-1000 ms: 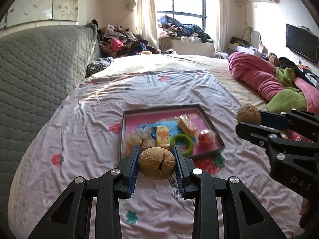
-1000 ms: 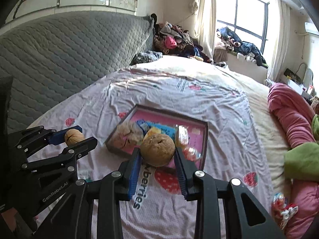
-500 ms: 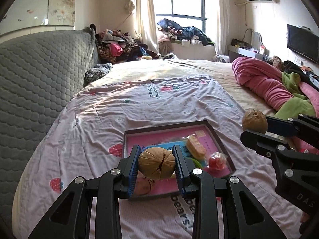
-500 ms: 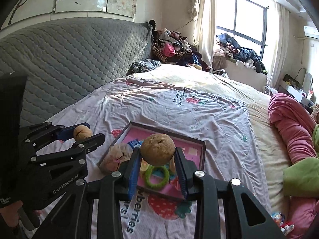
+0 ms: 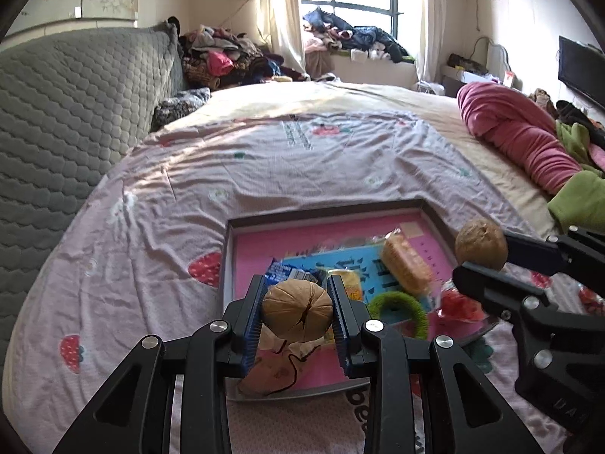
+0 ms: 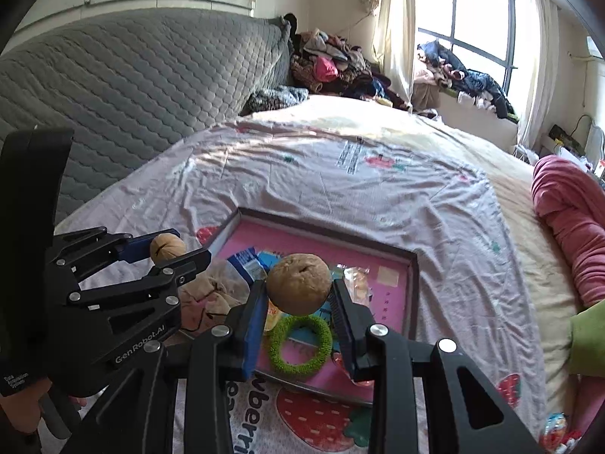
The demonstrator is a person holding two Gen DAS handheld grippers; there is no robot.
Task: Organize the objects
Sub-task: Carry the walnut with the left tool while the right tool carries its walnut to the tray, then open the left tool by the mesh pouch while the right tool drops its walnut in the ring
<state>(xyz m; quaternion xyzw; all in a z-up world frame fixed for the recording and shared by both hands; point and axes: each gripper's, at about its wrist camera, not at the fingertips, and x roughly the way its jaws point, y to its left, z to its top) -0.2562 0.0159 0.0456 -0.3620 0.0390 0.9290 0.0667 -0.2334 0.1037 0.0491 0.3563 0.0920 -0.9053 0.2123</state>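
Observation:
My left gripper point(image 5: 297, 312) is shut on a tan walnut point(image 5: 297, 314) and holds it over the near left part of a pink tray point(image 5: 245, 249). My right gripper point(image 6: 298, 295) is shut on a rounder brown walnut point(image 6: 298, 289) above the tray's near edge point(image 6: 410, 287). In the left wrist view the right gripper's walnut point(image 5: 481, 244) shows at the right. In the right wrist view the left gripper's walnut point(image 6: 167, 247) shows at the left. The tray holds a green fuzzy ring point(image 6: 300, 344), a wrapped cake point(image 5: 404, 266), a blue packet point(image 6: 245, 263) and a beige cloth toy point(image 6: 206, 295).
The tray lies on a pink strawberry-print sheet point(image 5: 264, 166) on a bed. A grey quilted headboard point(image 5: 56, 121) rises at the left. A rolled pink blanket point(image 5: 518, 136) and green cloth point(image 5: 578, 200) lie at the right. A small wrapped sweet point(image 6: 554, 429) lies near the right edge.
Both grippers have moved forward and lower toward the tray, each still holding its walnut; the tray now sits closer beneath them.

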